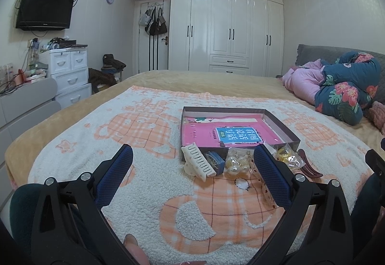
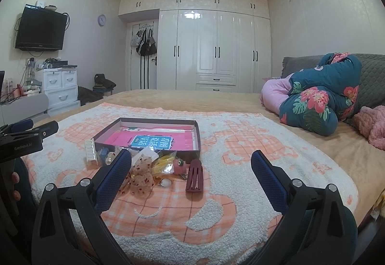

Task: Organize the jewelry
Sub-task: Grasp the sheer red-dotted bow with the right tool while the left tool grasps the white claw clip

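Note:
A shallow cardboard box (image 1: 280,122) (image 2: 197,137) with a pink book inside lies on the patterned blanket (image 1: 149,183). In front of it is a pile of accessories: a white claw clip (image 1: 197,163) (image 2: 91,153), a blue item (image 1: 214,160), bagged pearl earrings (image 1: 237,161), a yellow bagged item (image 1: 287,155) (image 2: 164,164), a dark red hair clip (image 1: 309,165) (image 2: 195,178), a dotted sheer bow (image 2: 140,172). My left gripper (image 1: 192,164) is open, just short of the pile. My right gripper (image 2: 191,168) is open, with the red clip between its fingers.
A folded floral quilt (image 2: 317,101) and pink bedding lie at the right of the bed. A white drawer unit (image 1: 69,72) and a wall TV (image 1: 44,6) stand at the left. White wardrobes (image 1: 228,29) fill the far wall. The left gripper's body shows at the right wrist view's left edge (image 2: 26,142).

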### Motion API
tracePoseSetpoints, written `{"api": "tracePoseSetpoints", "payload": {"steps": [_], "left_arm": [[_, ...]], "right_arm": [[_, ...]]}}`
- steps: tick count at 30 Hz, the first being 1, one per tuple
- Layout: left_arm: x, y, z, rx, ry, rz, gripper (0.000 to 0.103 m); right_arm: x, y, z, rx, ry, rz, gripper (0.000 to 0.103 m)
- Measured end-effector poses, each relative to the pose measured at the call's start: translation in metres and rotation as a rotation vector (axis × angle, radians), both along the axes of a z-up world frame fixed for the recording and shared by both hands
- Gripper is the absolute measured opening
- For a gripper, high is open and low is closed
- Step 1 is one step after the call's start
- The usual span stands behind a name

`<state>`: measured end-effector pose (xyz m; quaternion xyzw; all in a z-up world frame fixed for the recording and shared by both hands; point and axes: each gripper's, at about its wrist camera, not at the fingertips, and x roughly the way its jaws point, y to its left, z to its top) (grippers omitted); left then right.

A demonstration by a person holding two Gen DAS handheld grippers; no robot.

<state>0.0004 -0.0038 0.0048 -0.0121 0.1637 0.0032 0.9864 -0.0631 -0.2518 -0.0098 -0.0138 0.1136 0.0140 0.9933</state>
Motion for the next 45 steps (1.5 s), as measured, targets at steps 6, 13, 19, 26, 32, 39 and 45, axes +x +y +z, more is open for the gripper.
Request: {"api": "tracePoseSetpoints", "payload": {"steps": [6,13,19,26,32,39,45], "left_arm": [[0.001,0.006,-0.002,-0.010,0.013,0.005,0.092],[0.007,0.016,-0.004,-0.028,0.035,0.027,0.092],[0.015,0.029,-0.007,-0.054,0.064,0.063,0.092],[0.026,0.040,-0.014,-0.080,0.126,0.083,0.092],[0.039,0.044,-0.021,-0.093,0.180,0.089,0.092],[0.058,0.049,-0.028,-0.121,0.242,0.071,0.092],[0.078,0.051,-0.034,-0.149,0.294,0.045,0.092]], "right_arm": [[0.005,0.000,0.000,-0.001,0.018,0.027,0.097],[0.017,0.014,-0.003,-0.035,0.068,0.101,0.097],[0.032,0.028,-0.006,-0.059,0.115,0.153,0.097],[0.051,0.048,-0.010,-0.079,0.157,0.214,0.097],[0.071,0.066,-0.016,-0.095,0.206,0.249,0.097],[0.092,0.077,-0.025,-0.089,0.250,0.258,0.097],[0.108,0.088,-0.036,-0.098,0.304,0.269,0.097]]}}
